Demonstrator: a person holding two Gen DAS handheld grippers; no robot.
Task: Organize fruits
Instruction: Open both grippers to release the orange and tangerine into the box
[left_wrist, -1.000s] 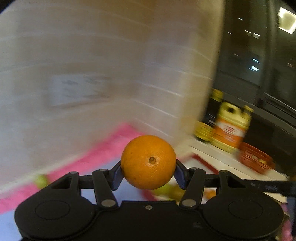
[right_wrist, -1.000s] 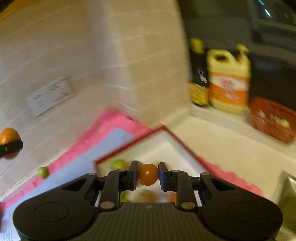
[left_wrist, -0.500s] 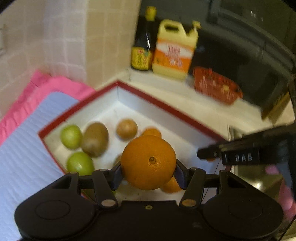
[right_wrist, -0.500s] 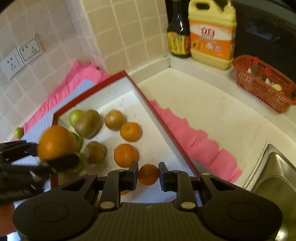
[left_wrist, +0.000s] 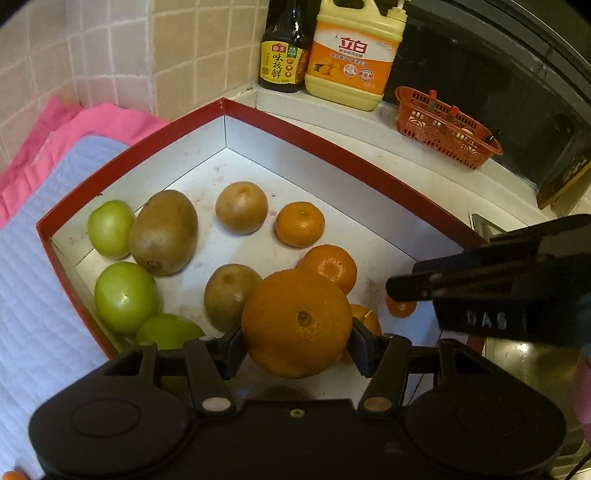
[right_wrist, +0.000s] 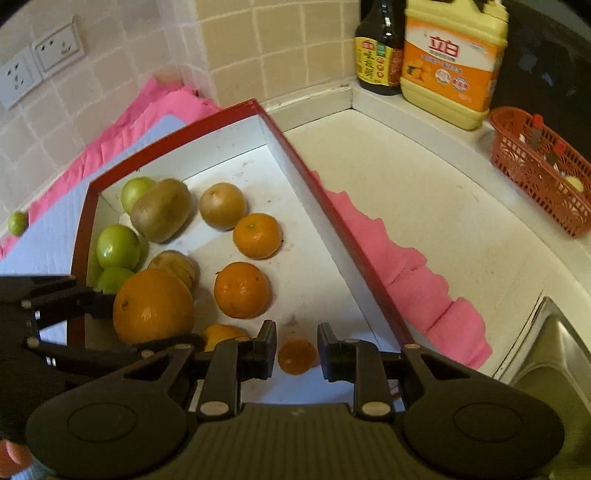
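A red-rimmed white box (left_wrist: 332, 147) holds several fruits: green ones (left_wrist: 110, 229), brown kiwis (left_wrist: 162, 232) and mandarins (left_wrist: 300, 223). My left gripper (left_wrist: 295, 332) is shut on a large orange (left_wrist: 295, 323) and hangs over the near part of the box. In the right wrist view the same orange (right_wrist: 153, 306) sits at the left, over the box (right_wrist: 184, 133). My right gripper (right_wrist: 297, 350) is shut on a small orange (right_wrist: 297, 356), low over the box floor near its right wall. It enters the left wrist view from the right, as the right gripper (left_wrist: 402, 301).
A soy bottle (left_wrist: 282, 48), a yellow detergent jug (left_wrist: 354, 55) and a red basket (left_wrist: 447, 129) stand on the back ledge. A sink (right_wrist: 554, 362) lies at the right. Pink cloth (right_wrist: 406, 266) and a pale mat (left_wrist: 37, 258) flank the box. One green fruit (right_wrist: 17, 222) lies outside it.
Both grippers have tipped downward and sunk over the box, so the views swung from the tiled wall to the fruit inside. Each keeps its orange.
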